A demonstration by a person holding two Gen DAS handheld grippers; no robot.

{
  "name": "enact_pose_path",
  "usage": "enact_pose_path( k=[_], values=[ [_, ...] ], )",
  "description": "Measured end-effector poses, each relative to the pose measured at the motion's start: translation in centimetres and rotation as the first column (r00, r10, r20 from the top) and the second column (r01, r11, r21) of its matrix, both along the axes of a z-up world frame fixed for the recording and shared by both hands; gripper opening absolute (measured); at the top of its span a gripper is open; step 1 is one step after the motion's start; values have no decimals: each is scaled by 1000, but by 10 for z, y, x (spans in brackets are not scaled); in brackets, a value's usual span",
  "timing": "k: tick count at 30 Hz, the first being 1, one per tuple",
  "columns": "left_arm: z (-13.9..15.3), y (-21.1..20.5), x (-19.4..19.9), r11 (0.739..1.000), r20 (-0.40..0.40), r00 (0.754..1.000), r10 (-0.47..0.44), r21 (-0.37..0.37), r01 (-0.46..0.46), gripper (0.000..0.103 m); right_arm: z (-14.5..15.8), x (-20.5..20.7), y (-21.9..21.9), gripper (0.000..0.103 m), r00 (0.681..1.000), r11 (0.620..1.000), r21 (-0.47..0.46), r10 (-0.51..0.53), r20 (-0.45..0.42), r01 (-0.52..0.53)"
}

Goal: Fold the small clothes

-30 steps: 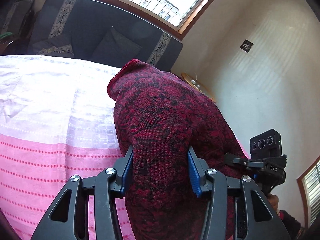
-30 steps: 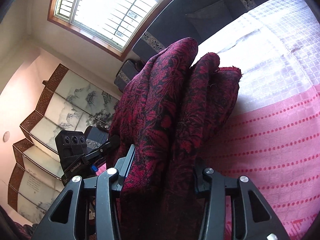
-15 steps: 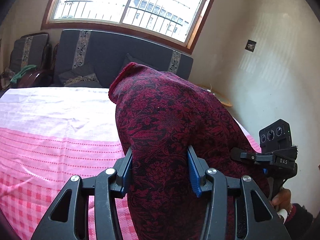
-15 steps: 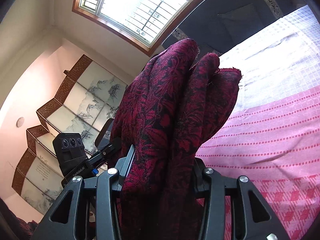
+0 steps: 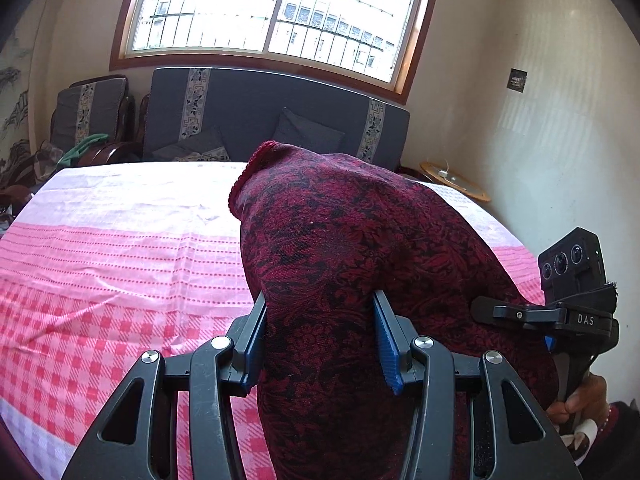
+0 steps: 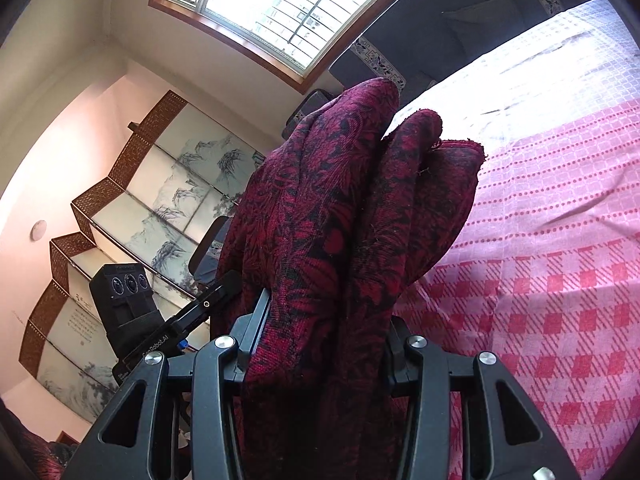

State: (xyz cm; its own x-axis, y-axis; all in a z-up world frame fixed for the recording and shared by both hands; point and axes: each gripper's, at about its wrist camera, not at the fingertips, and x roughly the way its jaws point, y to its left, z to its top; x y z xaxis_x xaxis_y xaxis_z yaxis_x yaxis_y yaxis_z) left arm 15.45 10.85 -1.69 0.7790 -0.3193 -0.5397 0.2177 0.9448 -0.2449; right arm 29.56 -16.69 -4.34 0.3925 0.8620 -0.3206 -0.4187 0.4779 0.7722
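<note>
A dark red garment with a black floral pattern (image 5: pixel 352 248) hangs between both grippers, lifted above the bed. My left gripper (image 5: pixel 320 340) is shut on a thick bunch of it, the cloth rising over the blue pads. My right gripper (image 6: pixel 320 344) is shut on another bunched part (image 6: pixel 344 208), which stands up in several folds. The right gripper's body shows at the right of the left wrist view (image 5: pixel 572 300), and the left gripper's body shows at the left of the right wrist view (image 6: pixel 132 312). The garment's lower part is hidden.
A bed with a pink, red-checked and white cover (image 5: pixel 120 248) lies below. A dark blue sofa (image 5: pixel 260 116) stands under the window behind it. A folding painted screen (image 6: pixel 132 208) stands at one side. A small round wooden table (image 5: pixel 454 186) sits by the wall.
Both grippers have risen and tilted back with the garment, so more of the bed, window and wall shows. The grip on the cloth is unchanged.
</note>
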Motion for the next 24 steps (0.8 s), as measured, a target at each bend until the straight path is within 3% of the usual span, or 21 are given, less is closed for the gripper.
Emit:
enact_pose_path(
  k=[5,7,18,21,23,24],
  values=[
    [-16,-2,-13,999,0,1000,24,39,-24,48,-15,-12,2,41,1000,1000,-20,-5,-27,4],
    [-18,-3,-19,998,24,999,26,54,-27,35,-20,-19,4,41,1000,999,-40,-3,-29,1],
    [-19,-18,-28,988,64,998,29,152,-38,35,-31,-29,1,44,999,995,-95,-19,-33,16],
    [-20,-19,-31,980,77,995,67,184,-80,37,-35,-27,-3,54,998,994,-102,-33,-62,26],
    [-21,-19,-34,975,86,993,84,196,-100,42,-29,-32,-7,55,996,989,-128,-78,-51,71],
    [-20,-19,-36,972,98,990,101,204,-120,53,-22,-39,-10,55,993,982,-154,-117,-19,113]
  ],
)
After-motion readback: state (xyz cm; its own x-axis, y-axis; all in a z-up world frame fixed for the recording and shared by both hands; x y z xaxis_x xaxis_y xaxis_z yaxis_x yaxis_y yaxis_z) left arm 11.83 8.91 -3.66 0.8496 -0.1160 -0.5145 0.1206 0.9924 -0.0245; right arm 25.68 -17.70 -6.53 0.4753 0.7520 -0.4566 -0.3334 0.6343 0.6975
